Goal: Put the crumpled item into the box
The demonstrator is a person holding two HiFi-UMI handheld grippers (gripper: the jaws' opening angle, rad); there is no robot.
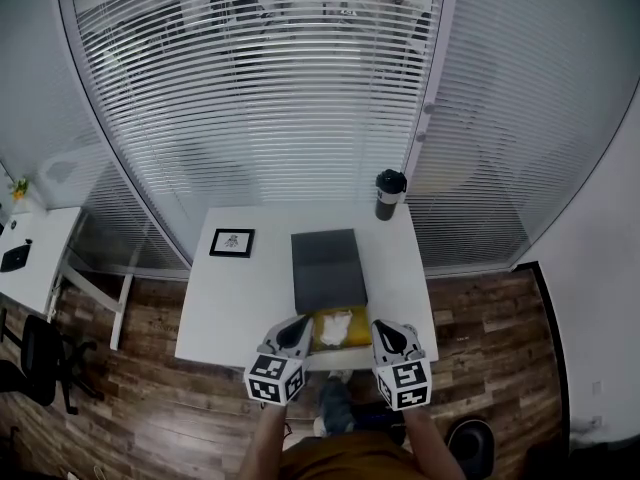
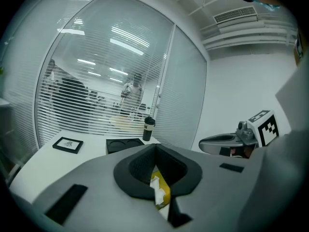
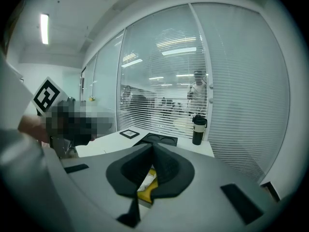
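White wad [image 1: 335, 326] lies inside yellow box [image 1: 358, 339], at 6 o'clock edge of desk [image 1: 245, 298]. Left tongs [image 1: 302, 322] at box's 9, right tongs [image 1: 381, 326] at 3; both closed, empty. Wad likely light, soft, springy; raised middle fold looks like best pinch spot.

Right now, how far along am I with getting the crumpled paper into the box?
The crumpled paper lies on a yellow piece at the near edge of the table; I can't tell if that's the box. In hand: nothing, the left tool and right tool are shut. Possibly left: moving it; the dark tray behind looks empty.
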